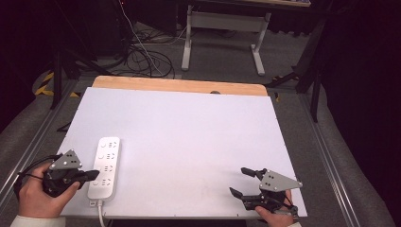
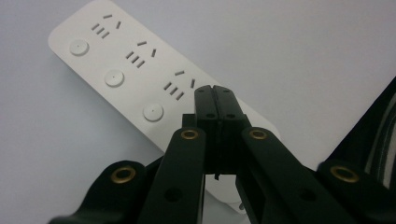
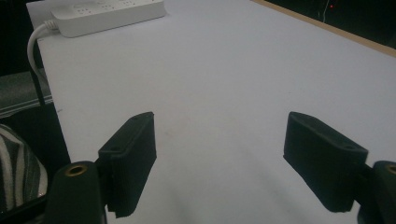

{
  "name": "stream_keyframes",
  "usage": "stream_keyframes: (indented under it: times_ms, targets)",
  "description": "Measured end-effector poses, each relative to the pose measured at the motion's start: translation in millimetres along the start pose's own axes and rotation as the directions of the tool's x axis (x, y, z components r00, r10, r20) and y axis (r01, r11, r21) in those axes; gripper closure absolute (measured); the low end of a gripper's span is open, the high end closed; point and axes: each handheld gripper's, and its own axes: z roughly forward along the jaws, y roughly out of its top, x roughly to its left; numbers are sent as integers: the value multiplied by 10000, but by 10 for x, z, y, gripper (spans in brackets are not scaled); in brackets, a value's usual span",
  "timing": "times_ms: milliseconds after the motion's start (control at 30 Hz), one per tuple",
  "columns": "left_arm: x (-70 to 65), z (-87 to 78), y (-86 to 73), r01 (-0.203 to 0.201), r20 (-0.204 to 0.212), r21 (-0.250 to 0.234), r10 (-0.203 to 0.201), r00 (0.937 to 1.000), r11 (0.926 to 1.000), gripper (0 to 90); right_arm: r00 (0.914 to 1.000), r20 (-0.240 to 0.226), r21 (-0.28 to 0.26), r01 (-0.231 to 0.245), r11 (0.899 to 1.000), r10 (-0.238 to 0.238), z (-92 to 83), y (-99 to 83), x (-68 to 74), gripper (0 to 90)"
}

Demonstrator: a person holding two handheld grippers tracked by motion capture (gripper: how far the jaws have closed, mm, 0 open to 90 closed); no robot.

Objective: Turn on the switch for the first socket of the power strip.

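One big white rectangular board (image 1: 189,142) covers most of the wooden table (image 1: 179,85), whose bare edge shows at the far side. We see a long white plastic power strip (image 1: 106,166) w/ four sockets and round buttons lying flat near the board's front-left corner, its white cable (image 1: 100,215) running off the front edge. We hold the black left gripper (image 1: 92,175) w/ its grey three-cornered plate at the strip's left side, tips over the socket nearest the cable end. In the left gripper view its pads (image 2: 215,105) are pressed together w/ nothing between them, just above the strip (image 2: 130,70), beside the third round button (image 2: 153,112); contact w/ the strip we can't tell. We hold the black right gripper (image 1: 242,182) near the board's front-right corner, well apart from the strip. Its jaws stand wide apart, nothing between, the pads (image 3: 133,154) over bare board in the right gripper view, w/ the strip (image 3: 107,14) far off at top left.
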Motion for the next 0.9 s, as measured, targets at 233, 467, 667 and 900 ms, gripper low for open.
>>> stream_keyframes:
  times_ms: [233,467,667,900]
  targets:
    - [20,61,-12,-59,-157,496,67,9999,9988,900,10000,-8,11,-5,10000,5,1,-2,-1,261]
    - [19,133,-19,-130,-263,962,156,9995,9953,900,10000,-18,22,18,10000,-18,0,-2,-3,261]
    - [16,173,-13,-184,-169,1244,207,9996,9921,900,10000,-8,61,15,10000,-15,2,-3,-1,260]
    - [26,229,-21,15,2,1531,-16,10000,9882,900,10000,-7,72,6,10000,-6,3,-4,0,261]
